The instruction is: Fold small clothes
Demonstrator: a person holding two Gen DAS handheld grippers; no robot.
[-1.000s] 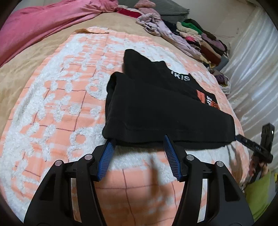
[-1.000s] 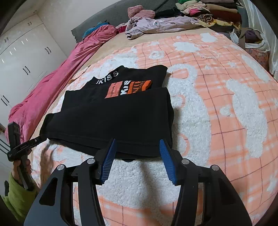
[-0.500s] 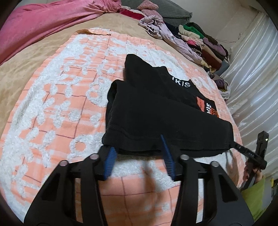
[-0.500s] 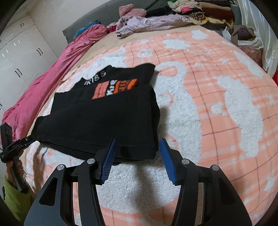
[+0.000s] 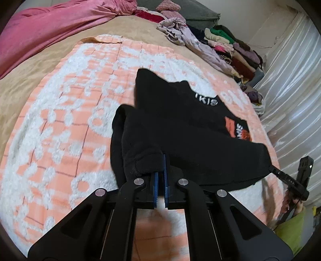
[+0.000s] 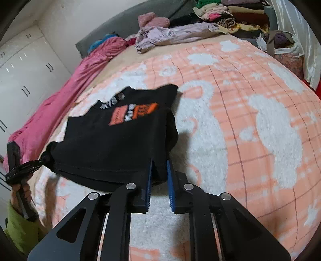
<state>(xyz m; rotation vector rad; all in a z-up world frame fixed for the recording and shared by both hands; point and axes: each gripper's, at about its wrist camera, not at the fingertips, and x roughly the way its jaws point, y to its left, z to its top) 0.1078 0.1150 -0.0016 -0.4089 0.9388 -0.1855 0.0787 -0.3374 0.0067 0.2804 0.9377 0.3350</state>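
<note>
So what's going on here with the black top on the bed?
A person is folding a small black top on an orange and white blanket, using a two-finger tool in each hand. The left gripper is shut on one near corner of the hem; the right gripper is closing on the other, with cloth between its jaws. The near edge is lifted off the blanket, while the printed chest end lies flat. More clothes are piled at the far side of the bed.

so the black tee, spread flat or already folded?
Partly folded: the black tee has a side turned in over itself, print still showing. Both near hem corners are pinched and lifted off the blanket.
</note>
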